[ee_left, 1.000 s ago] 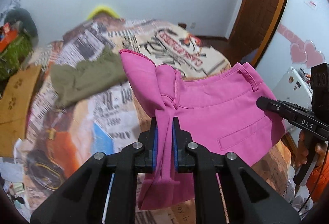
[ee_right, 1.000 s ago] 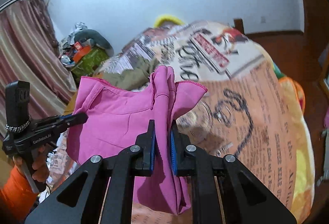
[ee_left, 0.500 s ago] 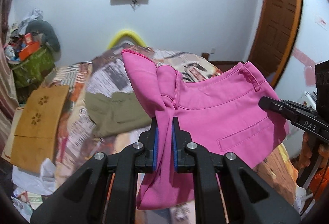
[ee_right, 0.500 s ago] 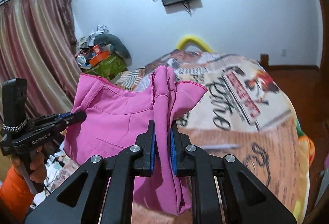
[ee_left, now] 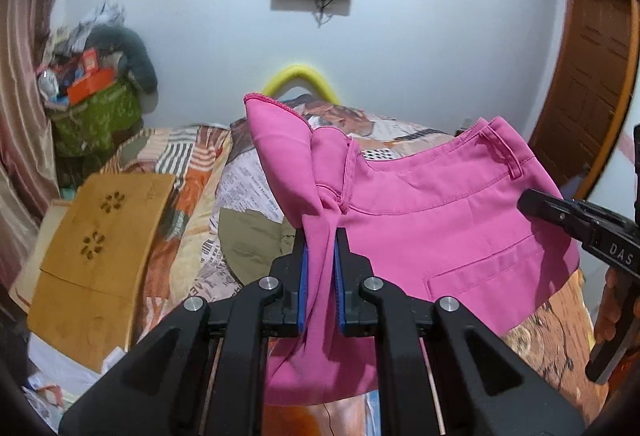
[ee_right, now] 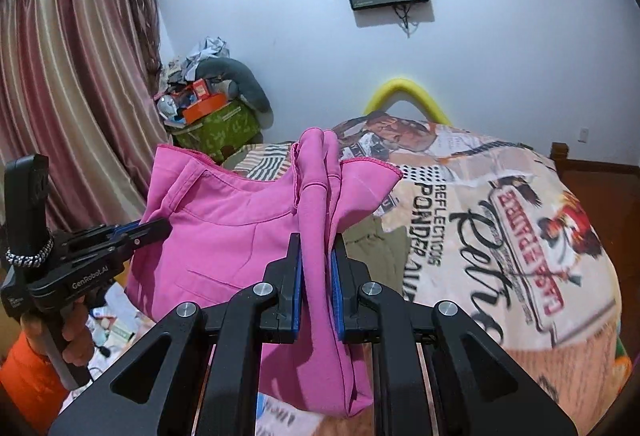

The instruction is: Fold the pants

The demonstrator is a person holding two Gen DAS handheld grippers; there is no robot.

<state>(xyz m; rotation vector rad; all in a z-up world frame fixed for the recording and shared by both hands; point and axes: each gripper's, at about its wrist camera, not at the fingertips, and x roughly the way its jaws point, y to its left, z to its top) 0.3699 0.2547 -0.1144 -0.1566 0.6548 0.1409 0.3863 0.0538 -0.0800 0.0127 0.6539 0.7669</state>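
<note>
Both jaws clench bunched cloth: the left gripper [ee_left: 320, 252] and right gripper [ee_right: 316, 256] hold the pink pants [ee_left: 440, 220] aloft by the waist, likely to let them hang straight before folding. The cloth drapes smooth, waistband uppermost, above the printed bedspread [ee_right: 500, 228].

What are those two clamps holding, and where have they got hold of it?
Both hold the pink pants, off the bed. The left gripper pinches a bunched end, the right gripper the opposite bunched end.
</note>
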